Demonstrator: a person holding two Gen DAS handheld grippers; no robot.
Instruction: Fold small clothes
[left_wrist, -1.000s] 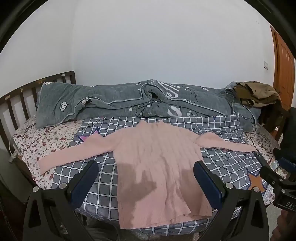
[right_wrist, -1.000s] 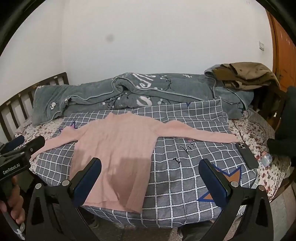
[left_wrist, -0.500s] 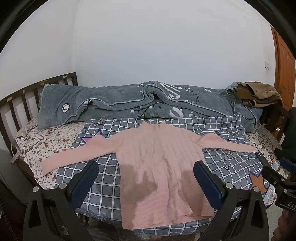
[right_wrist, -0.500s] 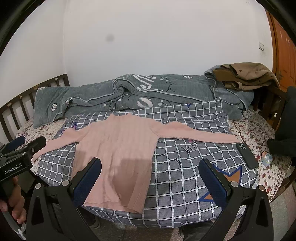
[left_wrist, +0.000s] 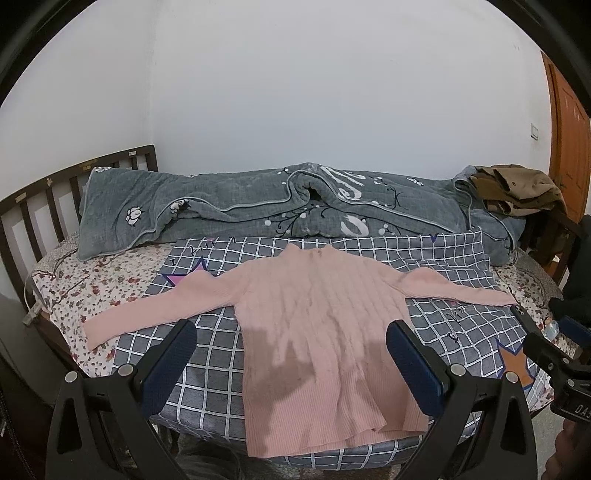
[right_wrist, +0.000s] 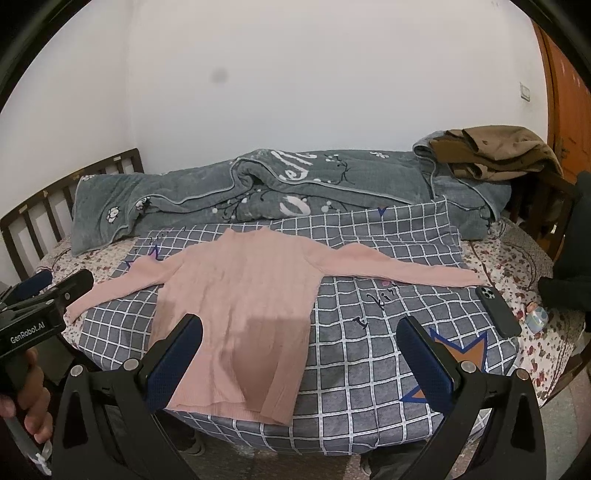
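A small pink ribbed sweater (left_wrist: 317, 332) lies flat and face up on a grey checked cloth (left_wrist: 461, 339), both sleeves spread out sideways and its hem at the bed's near edge. In the right wrist view the same sweater (right_wrist: 240, 295) lies left of centre. My left gripper (left_wrist: 291, 349) hovers open above the lower half of the sweater, holding nothing. My right gripper (right_wrist: 301, 343) is open too, over the sweater's right hem and the checked cloth (right_wrist: 369, 350). The left gripper's body (right_wrist: 40, 314) shows at the left edge, held by a hand (right_wrist: 29, 406).
A rolled grey quilt (left_wrist: 295, 210) runs along the wall side of the bed. Brown clothes (left_wrist: 517, 188) are piled at the right end. A dark phone (right_wrist: 496, 310) lies on the checked cloth near the right sleeve's cuff. A wooden headboard (left_wrist: 44, 206) stands left, an orange door (left_wrist: 569, 136) right.
Both grippers have drawn back and up slightly, so the bed and sweater sit a little lower and smaller in view. Nothing on the bed has moved.
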